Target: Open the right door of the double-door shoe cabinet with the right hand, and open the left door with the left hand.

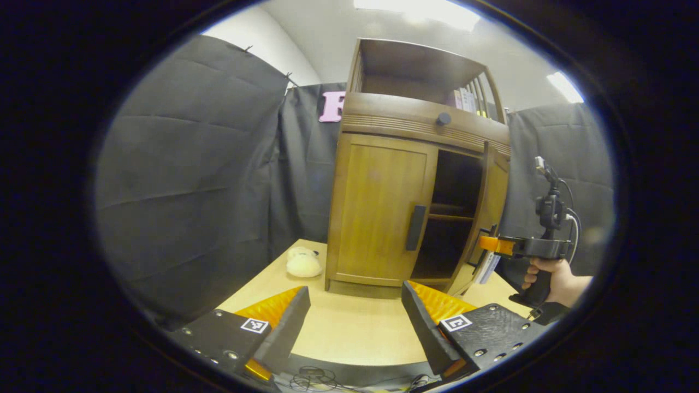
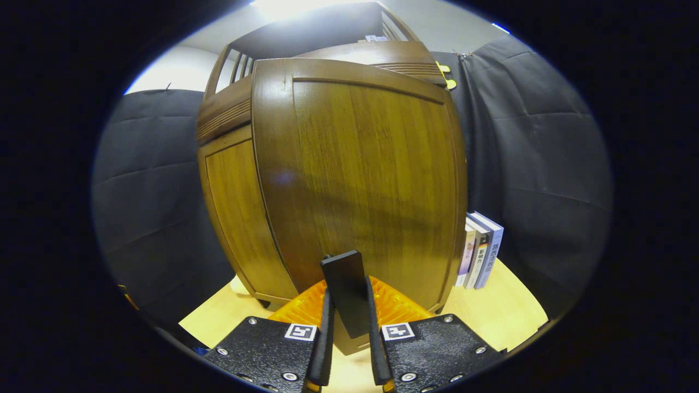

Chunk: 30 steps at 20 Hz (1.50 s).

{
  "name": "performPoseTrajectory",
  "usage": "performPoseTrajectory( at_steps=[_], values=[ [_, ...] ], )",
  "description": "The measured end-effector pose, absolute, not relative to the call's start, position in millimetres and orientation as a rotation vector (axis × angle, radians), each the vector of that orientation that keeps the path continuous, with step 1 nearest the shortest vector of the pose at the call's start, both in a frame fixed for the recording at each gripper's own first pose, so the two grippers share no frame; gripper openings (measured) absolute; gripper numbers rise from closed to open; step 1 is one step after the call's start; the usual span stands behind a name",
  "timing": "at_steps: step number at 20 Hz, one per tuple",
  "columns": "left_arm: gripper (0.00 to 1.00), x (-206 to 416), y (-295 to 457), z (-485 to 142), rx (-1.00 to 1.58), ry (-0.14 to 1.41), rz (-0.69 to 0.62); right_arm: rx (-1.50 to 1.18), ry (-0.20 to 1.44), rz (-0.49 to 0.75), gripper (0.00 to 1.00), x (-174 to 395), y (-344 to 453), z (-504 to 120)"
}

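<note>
The wooden shoe cabinet (image 1: 382,207) stands on a light table. Its left door (image 1: 377,210) is closed, with a dark upright handle (image 1: 416,227) on its inner edge. The right door (image 1: 491,213) is swung partly open, and dark shelves show behind it. My left gripper (image 1: 355,322) is open, low over the table, well short of the left door. A hand holds my right gripper (image 1: 489,244) at the right door's edge. In the right gripper view, the right door (image 2: 360,174) looms close. My right gripper (image 2: 348,308) is shut on its dark handle (image 2: 344,273).
A white plush thing (image 1: 303,263) lies on the table (image 1: 349,327) left of the cabinet. Books (image 2: 480,251) stand upright to the cabinet's right. A drawer with a round knob (image 1: 443,118) sits above the doors. Black cloth walls close in on both sides.
</note>
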<state>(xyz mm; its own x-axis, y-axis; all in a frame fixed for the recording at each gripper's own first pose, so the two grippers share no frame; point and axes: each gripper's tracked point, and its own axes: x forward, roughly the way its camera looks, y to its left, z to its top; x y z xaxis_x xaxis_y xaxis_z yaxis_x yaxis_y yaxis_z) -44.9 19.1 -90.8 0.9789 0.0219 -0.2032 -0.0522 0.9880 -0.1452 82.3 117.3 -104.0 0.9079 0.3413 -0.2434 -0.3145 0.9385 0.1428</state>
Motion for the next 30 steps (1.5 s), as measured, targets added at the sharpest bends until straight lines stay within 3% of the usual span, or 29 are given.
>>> performPoseTrajectory(
  at_steps=[11,17,22,30],
  values=[
    [1.00,-10.2,-35.2,-82.1,-0.138,0.215,-0.132,0.094,0.292,0.264,0.22,48.8,47.1,-108.8],
    [1.00,30.6,-81.3,-74.8,-0.123,0.229,-0.153,0.143,0.309,0.243,0.16,39.3,-11.4,-108.6],
    [1.00,73.0,-145.9,-60.1,-0.118,0.252,-0.159,0.092,0.303,0.315,0.07,44.3,-57.4,-109.4],
    [1.00,81.0,-243.7,-52.2,-0.119,0.243,-0.101,0.064,0.272,0.443,0.07,65.2,-115.1,-111.0]
  ],
)
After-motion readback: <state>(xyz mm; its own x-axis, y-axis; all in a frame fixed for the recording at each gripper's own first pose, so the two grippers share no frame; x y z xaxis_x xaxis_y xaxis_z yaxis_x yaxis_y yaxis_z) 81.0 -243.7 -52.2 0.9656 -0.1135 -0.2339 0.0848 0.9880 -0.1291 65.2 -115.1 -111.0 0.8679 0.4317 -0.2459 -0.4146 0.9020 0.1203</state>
